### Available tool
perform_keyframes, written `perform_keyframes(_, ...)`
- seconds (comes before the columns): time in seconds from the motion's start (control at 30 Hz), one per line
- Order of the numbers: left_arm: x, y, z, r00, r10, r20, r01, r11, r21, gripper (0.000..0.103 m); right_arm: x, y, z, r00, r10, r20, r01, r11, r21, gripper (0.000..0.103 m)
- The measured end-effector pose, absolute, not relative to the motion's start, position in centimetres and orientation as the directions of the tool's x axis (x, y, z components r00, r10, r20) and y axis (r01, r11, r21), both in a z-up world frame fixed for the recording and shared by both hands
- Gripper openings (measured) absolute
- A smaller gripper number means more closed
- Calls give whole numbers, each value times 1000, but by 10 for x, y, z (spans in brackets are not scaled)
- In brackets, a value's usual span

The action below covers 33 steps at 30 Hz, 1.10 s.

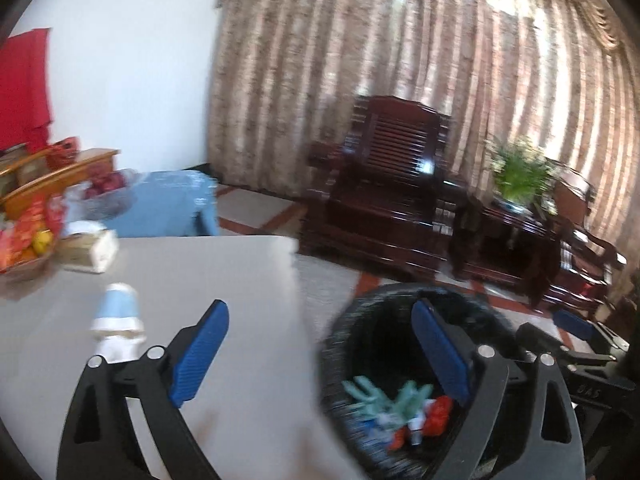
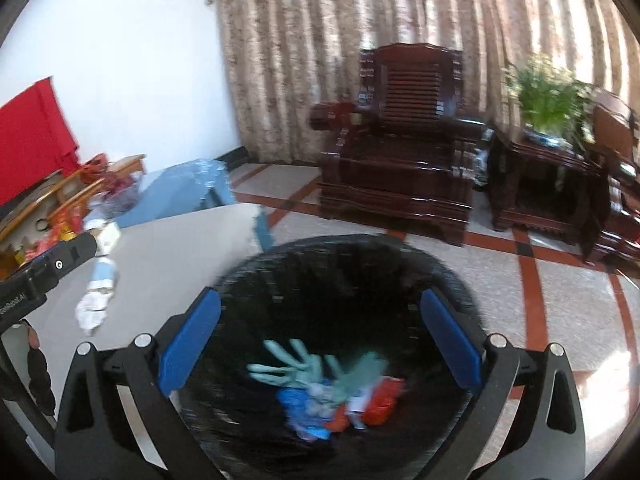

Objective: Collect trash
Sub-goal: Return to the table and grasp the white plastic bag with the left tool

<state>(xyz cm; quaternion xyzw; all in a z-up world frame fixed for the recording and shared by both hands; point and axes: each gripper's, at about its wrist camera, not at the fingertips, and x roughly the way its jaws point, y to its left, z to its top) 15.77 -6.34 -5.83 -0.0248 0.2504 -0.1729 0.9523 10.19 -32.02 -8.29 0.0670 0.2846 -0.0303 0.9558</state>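
Note:
A black bin lined with a dark bag stands on the floor beside the white table. Inside lie a teal glove, blue scraps and red wrappers. My right gripper is open and empty, directly above the bin. My left gripper is open and empty, straddling the table edge and the bin. A crumpled blue-and-white wrapper lies on the table left of my left gripper; it also shows in the right wrist view.
A tissue box and a snack bowl sit at the table's far left. A blue stool stands behind the table. Dark wooden armchairs, a side table with a plant and curtains line the far wall.

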Motion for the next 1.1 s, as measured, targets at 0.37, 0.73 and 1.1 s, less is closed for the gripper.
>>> perform_keyframes(0.37,143,79,-76,873,-60,-485,31,997,-67,91,141,-209,-78,834,129,-536,-96,991,88,98)
perform_keyframes(0.73,172,124,-126,820,-5,-572,-17,999,-34,91,186,-134,-105,807,182,-562,-184,981,54,98)
perform_keyframes(1.1,227,106,-173,767,-14,-641,-50,995,-82,91,219,-127,-132,780,160,-604,-171,984,40,98)
